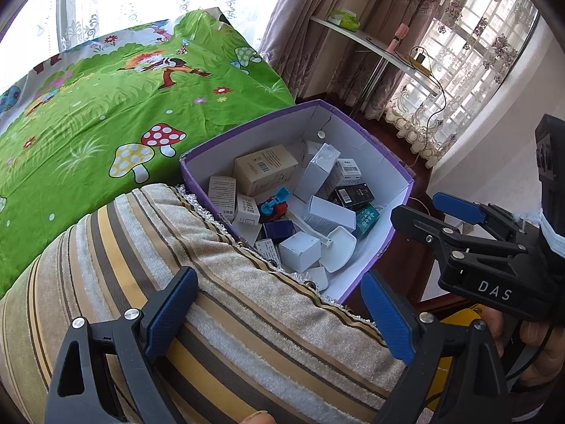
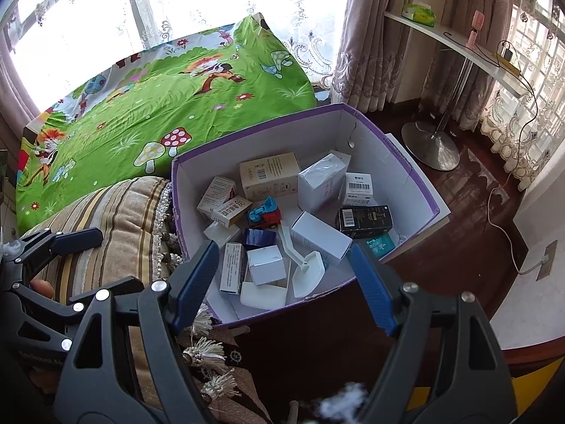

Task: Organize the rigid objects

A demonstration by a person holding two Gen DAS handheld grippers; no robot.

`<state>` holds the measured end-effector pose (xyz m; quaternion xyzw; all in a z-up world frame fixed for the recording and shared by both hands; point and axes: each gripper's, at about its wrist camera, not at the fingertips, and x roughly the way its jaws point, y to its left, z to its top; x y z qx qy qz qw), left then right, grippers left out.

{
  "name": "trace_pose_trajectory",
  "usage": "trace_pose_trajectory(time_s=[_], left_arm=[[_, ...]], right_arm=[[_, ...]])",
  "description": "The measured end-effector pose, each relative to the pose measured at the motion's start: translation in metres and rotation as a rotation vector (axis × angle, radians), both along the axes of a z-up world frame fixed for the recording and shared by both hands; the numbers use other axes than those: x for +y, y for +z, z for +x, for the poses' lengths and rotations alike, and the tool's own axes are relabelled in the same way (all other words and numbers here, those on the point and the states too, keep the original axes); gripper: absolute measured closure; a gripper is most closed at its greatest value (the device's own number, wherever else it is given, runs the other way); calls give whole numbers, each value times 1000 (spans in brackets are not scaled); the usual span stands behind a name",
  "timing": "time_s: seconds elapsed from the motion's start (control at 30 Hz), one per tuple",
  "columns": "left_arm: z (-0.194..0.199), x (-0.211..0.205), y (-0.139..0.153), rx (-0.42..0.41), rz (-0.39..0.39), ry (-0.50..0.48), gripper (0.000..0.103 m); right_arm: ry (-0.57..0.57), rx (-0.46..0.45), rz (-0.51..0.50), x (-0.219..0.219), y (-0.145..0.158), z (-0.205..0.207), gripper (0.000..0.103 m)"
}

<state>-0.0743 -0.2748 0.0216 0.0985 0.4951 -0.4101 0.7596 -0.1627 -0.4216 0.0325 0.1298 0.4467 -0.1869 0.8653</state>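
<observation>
Right wrist view: right claw gapes empty above a purple-rimmed box of small cartons, toy truck ahead. Left claw, likewise apart, hovers over a striped cushion. Beyond: green cartoon bedsheet, curtains, white shelf.

The purple cardboard box stands open at the top, so a gripper could come down into it from above. Its floor is crowded with small cartons, a toy truck and a white scoop; bare floor shows mostly at the far corner and along the right wall. A striped cushion presses against the box's left side and blocks that approach. The green bedspread beyond lies flat and bare. To the right, dark wooden floor is open, crossed by a white cable.
</observation>
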Motion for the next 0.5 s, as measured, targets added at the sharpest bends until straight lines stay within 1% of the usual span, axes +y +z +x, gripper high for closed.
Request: trace_pose_trajectory(time_s=[0.5], left_arm=[[0,0,0,1,0,0,8]], right_arm=[[2,10,7,1,-4,0,23]])
